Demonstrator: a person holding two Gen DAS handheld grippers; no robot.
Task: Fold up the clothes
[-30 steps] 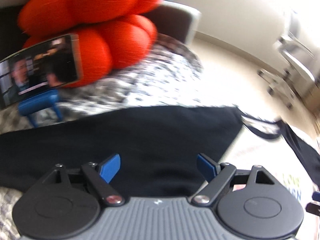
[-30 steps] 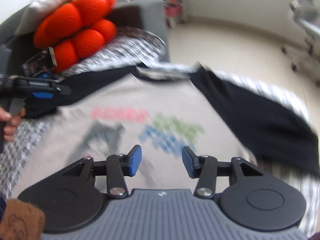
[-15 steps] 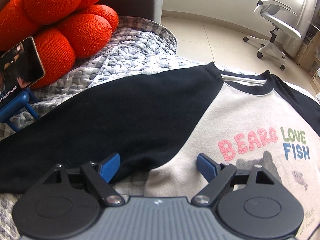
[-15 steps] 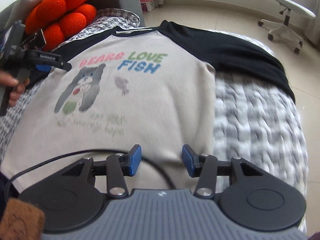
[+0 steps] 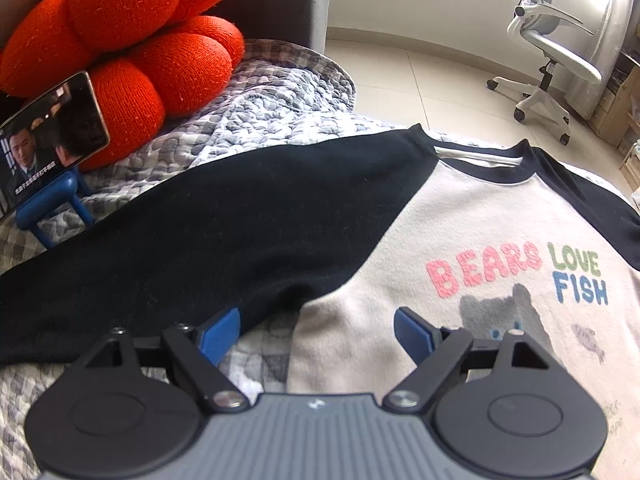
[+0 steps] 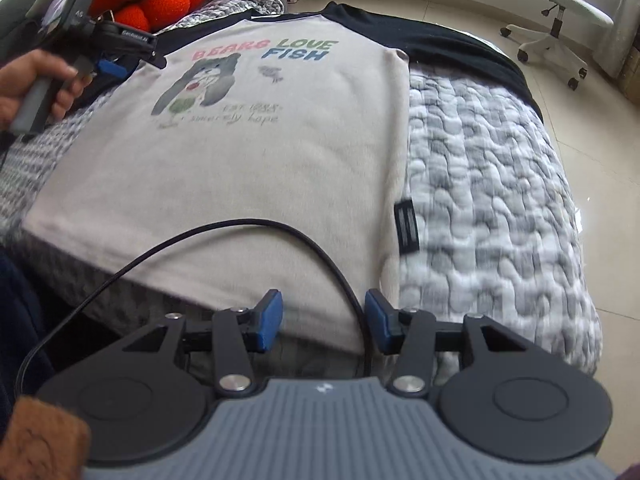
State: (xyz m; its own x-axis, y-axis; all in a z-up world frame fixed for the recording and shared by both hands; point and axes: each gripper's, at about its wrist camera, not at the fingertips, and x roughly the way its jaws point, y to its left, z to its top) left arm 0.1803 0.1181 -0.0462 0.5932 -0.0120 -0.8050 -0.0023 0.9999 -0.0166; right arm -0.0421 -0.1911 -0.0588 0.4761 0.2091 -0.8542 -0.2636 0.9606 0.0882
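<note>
A beige shirt [image 5: 400, 240] with black sleeves and a "BEARS LOVE FISH" print lies flat, front up, on a grey quilt [image 6: 480, 200]. My left gripper [image 5: 316, 332] hovers open above the spot where the left black sleeve [image 5: 200, 232] meets the body; its pads hold nothing. In the right wrist view it shows at the upper left [image 6: 120, 52], held by a hand [image 6: 36, 80]. My right gripper [image 6: 324, 320] stands open just above the shirt's [image 6: 260, 160] bottom hem near the right corner. A black cable [image 6: 240, 226] loops over the cloth and runs down between its fingers.
An orange knotted cushion [image 5: 160, 40] sits at the back left against a grey sofa arm. A phone [image 5: 52, 132] leans on a blue stand [image 5: 52, 208] beside it. A white office chair [image 5: 560, 52] stands on the tiled floor beyond. The quilt's right edge drops off.
My right gripper has drawn back down the shirt from the printed chest to the bottom hem. My left gripper slid right, from over the black sleeve to the armpit. Both stayed open.
</note>
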